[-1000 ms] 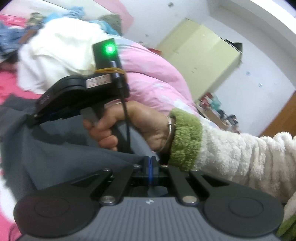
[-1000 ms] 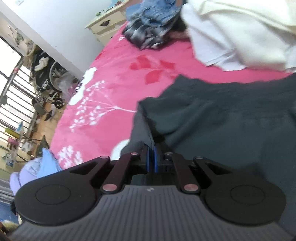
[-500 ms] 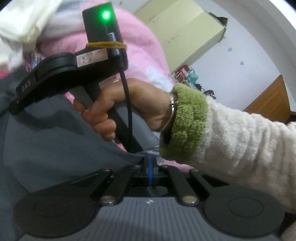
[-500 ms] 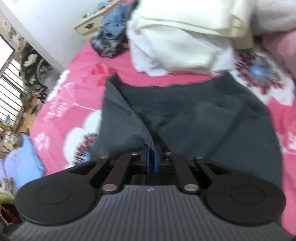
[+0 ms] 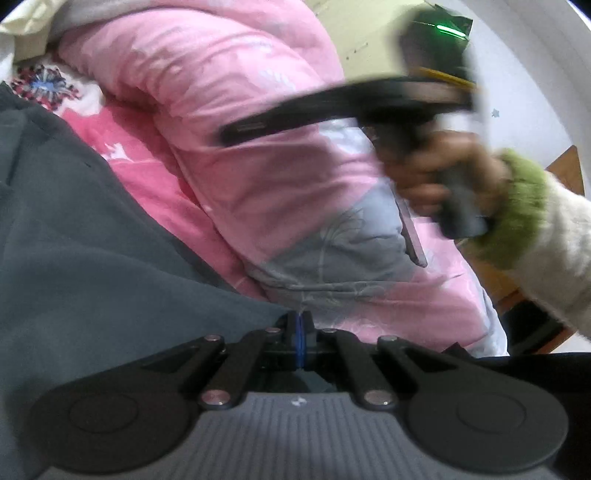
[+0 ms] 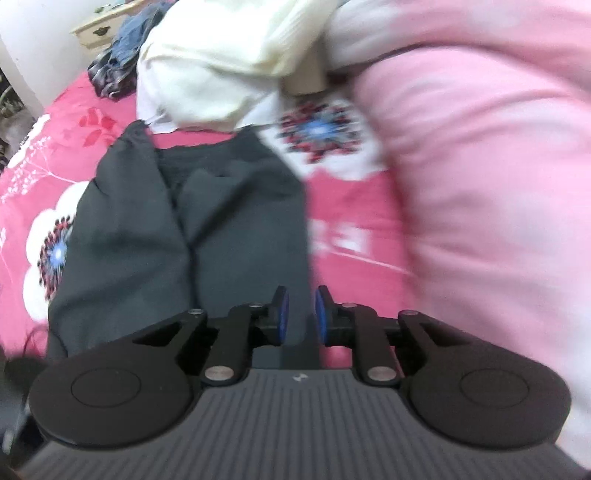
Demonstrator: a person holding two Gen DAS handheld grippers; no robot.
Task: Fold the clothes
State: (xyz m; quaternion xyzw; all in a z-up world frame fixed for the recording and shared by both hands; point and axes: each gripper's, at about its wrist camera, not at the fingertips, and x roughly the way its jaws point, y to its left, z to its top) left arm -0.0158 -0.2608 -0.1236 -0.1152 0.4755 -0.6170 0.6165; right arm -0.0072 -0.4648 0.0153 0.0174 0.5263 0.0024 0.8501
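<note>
A dark grey garment (image 6: 155,236) lies spread on the pink flowered bedsheet (image 6: 347,229); it also fills the left of the left wrist view (image 5: 92,236). My left gripper (image 5: 300,325) is shut on the garment's edge at its near corner. My right gripper (image 6: 299,314) is open just above the garment's right edge, holding nothing. In the left wrist view the right gripper's body (image 5: 369,107) appears blurred at upper right, held by a hand in a white and green sleeve (image 5: 524,221).
A bulky pink quilt (image 6: 487,147) lies along the right side of the bed, seen also in the left wrist view (image 5: 258,147). A cream and white pile of clothes (image 6: 221,62) and a blue-patterned heap (image 6: 122,62) sit at the far end. A dresser (image 6: 99,27) stands beyond.
My right gripper has let go of the garment and opened, and has swung right and up. The left gripper stays shut on the cloth, and its view has turned toward the quilt.
</note>
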